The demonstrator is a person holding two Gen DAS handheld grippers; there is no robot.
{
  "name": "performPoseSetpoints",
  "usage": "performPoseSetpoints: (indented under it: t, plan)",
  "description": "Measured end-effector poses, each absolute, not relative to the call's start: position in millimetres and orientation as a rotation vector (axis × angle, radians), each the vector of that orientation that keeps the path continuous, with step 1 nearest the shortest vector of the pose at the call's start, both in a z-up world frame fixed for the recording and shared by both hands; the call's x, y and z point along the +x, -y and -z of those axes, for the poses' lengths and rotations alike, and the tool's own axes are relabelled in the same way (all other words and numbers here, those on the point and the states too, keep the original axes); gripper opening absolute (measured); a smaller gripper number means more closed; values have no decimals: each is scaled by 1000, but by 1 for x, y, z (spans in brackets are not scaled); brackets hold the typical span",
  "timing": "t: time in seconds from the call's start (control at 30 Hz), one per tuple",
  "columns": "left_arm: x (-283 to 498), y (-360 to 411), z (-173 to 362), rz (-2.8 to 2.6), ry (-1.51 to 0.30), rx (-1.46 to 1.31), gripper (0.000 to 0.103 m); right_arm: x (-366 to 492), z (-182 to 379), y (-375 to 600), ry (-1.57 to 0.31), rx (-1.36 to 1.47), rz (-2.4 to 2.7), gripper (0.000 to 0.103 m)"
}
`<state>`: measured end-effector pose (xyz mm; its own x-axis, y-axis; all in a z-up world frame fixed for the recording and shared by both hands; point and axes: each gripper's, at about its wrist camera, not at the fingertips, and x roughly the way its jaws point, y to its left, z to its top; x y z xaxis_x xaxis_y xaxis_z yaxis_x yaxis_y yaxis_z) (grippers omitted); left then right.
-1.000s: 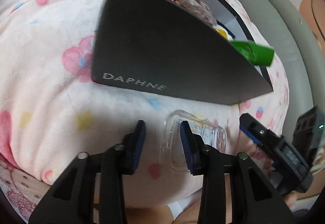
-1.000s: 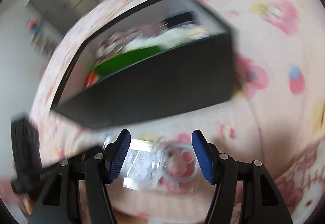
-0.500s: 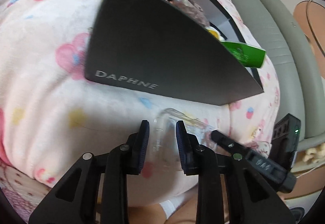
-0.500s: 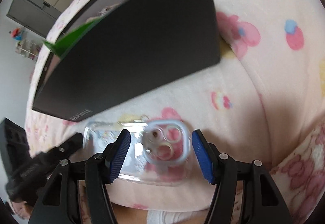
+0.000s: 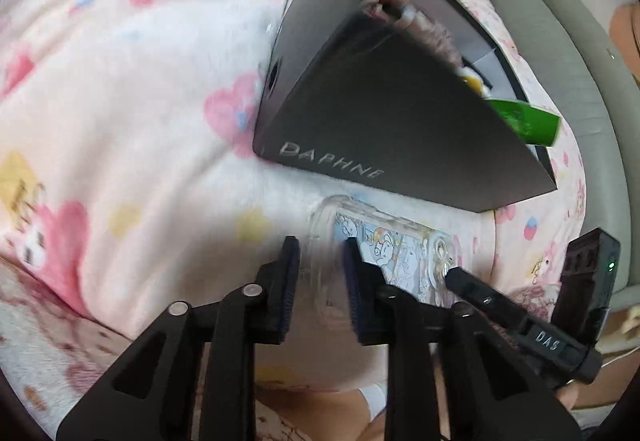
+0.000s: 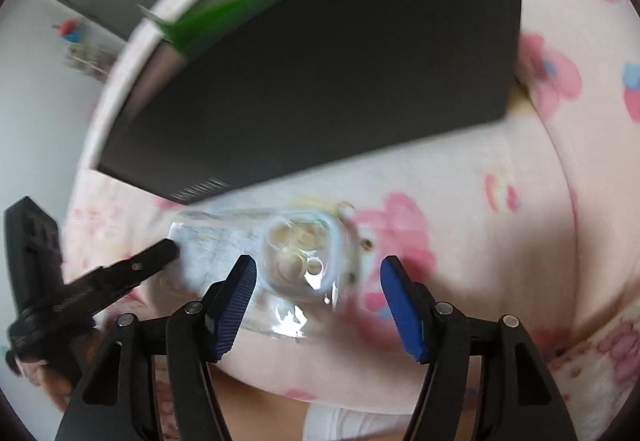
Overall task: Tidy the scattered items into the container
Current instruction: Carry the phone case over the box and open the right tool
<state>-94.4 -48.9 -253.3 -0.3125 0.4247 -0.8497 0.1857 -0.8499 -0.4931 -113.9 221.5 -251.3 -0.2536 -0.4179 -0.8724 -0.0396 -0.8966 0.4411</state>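
My left gripper [image 5: 319,273] has its fingers narrowed on one end of the clear phone case [image 5: 384,247]. It lies on the pink blanket [image 5: 132,113], just beside the black box [image 5: 400,121]. My right gripper [image 6: 318,299] has its fingers wide around the camera end, not clamped, likely steadying. Box already holds a green tube [image 5: 528,121], so the case goes in next.

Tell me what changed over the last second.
The left tool narrowed its jaws onto one end of the clear phone case. The right tool stayed open over the camera end. The black box stayed on the blanket.
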Motion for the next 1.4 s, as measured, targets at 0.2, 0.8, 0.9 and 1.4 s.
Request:
performPoseSetpoints:
  t: [0.2,0.8,0.9,1.4]
  plan:
    - [-95,28,251,-2327,672,-1713,33,-115,251,-208,474,1694,2239,59]
    - [-201,34,130,-2425,595,-1283,36,-187,127,-213,360,1289,2429,57]
    - [-237,23,158,-2385,594,-1369,35,-208,143,-219,413,1345,2379,57]
    - [-219,15,180,-2343,552,-1303,34,-215,161,-238,439,1277,2468,54]
